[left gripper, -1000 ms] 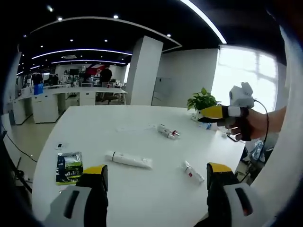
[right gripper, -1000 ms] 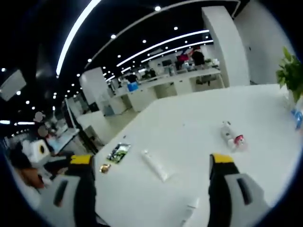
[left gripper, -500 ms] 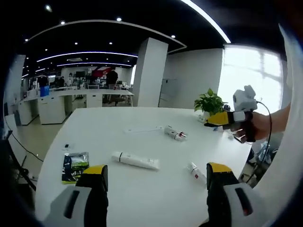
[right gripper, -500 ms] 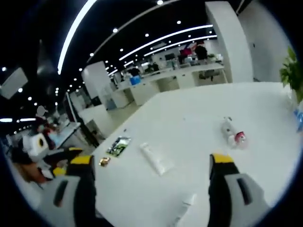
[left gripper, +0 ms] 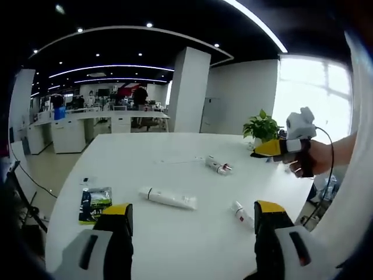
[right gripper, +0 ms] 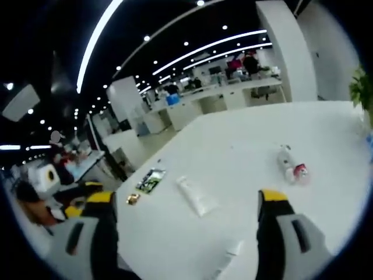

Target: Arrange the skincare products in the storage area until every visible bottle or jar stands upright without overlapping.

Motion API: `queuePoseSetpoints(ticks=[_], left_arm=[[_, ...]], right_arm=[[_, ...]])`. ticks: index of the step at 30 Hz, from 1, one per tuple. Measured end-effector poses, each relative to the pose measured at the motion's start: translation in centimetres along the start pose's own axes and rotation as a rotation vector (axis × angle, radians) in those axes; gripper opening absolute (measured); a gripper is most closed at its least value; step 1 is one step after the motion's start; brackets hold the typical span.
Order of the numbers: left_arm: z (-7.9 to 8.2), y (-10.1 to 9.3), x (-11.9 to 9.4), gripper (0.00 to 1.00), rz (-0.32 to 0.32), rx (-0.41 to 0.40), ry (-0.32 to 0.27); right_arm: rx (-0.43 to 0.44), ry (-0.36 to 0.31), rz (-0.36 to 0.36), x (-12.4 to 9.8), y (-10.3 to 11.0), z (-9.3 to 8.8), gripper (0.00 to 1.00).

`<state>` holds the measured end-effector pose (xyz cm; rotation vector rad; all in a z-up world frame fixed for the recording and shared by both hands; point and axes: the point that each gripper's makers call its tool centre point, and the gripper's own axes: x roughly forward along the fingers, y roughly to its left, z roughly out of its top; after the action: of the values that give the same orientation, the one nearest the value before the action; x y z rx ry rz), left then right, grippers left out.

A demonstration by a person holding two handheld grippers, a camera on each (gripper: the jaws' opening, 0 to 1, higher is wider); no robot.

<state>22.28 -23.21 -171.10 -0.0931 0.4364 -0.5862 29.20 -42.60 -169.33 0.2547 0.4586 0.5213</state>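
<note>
Room: open office with ceiling light strips behind a white bench [left gripper: 175, 233].
Landmark: white tube [left gripper: 168, 198] lay flat near the bench middle.
Bottle: small red-capped bottle [left gripper: 217, 165] lay on its side beyond the tube, toward the potted plant [left gripper: 263, 125].
Small tube: second small tube [left gripper: 240, 213] lay flat, nearer than the white tube, by the bench edge.
Sachet: green packet [left gripper: 94, 204] lay flat to the tube's other side.
Left hand-held gripper [left gripper: 192, 219]: jaws wide apart, holding nothing, well short of the tube.
Right hand-held gripper [right gripper: 189, 204]: jaws wide apart, empty, raised above the bench.
Risk: nothing stood upright yet; the round bottle would likely roll if nudged, and the small tube could slip off the nearby edge.
</note>
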Motion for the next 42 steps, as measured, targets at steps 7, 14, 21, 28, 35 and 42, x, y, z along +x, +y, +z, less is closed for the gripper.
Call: queuePoseSetpoints(ticks=[7,14,21,28,35,42], left_arm=[[-0.1,-0.3,-1.0,0.89,0.066,0.004,0.004],[0.6,2.9,-4.4,0.89,0.239,-0.06,-0.051],[1.3,3.4,-5.5,0.88,0.316,-0.099,-0.062],[1.4,4.1,-2.2,0.89,0.233,-0.071,-0.039],[2.2,7.7,-0.6,1.0,0.113,0.067,-0.037],[2.6,11.5,0.0,1.0,-0.012,0.081,-0.033]], right_arm=[[0.019,0.0,0.053,0.2,-0.6,-0.6,0.99],[0.024,-0.005,0.096,-0.7,-1.4,-1.2,0.99],[-0.007,-0.011,0.128,-1.4,-2.5,-2.3,0.99],[0.011,-0.033,0.037,-1.6,-4.3,-1.9,0.99],[-0.038,-0.017,-0.085,0.0,-2.6,-2.5,0.91],[-0.004,-0.005,-0.178,3.4,1.0,-2.2,0.86]])
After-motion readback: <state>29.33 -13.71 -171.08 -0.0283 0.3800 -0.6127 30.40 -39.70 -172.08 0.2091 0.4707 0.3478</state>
